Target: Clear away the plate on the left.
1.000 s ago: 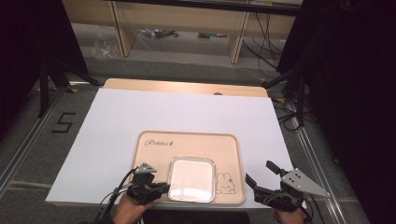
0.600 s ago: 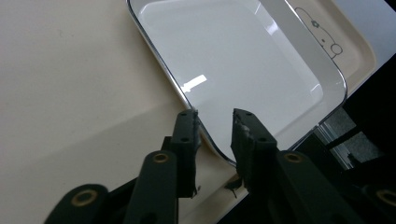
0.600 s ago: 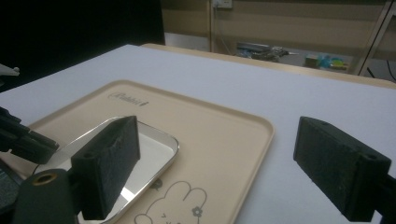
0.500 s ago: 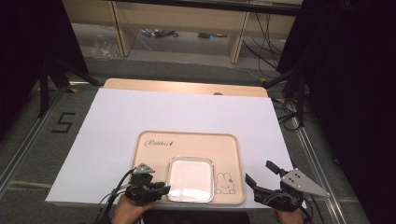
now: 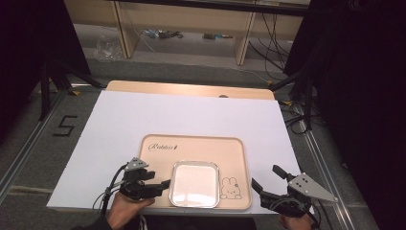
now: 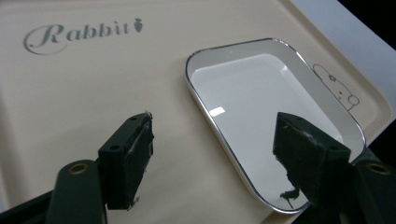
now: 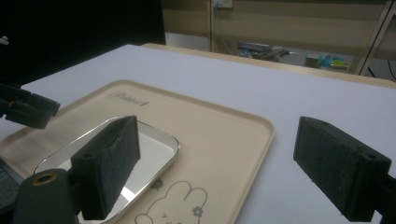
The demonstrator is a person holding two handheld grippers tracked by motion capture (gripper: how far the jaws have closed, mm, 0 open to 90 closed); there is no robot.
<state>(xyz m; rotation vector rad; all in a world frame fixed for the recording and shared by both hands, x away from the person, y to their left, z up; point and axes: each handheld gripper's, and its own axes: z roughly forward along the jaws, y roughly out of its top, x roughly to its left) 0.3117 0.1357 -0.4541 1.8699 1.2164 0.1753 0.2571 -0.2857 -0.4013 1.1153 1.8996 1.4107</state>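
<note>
Silver dish (image 5: 195,183) set low-centre on beige tray (image 5: 191,143), apparently just released; left gripper (image 5: 163,184) jaws just opened, nothing pinched, rim between. Right gripper (image 5: 268,184) lower right, spread wide, empty, seemingly waiting.

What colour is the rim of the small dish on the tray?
Shiny silver, around a white inside; the dish shows best in the left gripper view.

tray (image 6: 70,93): "Rabbit" | floor (image 5: 28,143): mark "5" (image 5: 64,126)

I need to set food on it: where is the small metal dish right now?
In the high view, the metal dish lies on the beige tray, at its near edge, left of the rabbit drawing.
</note>
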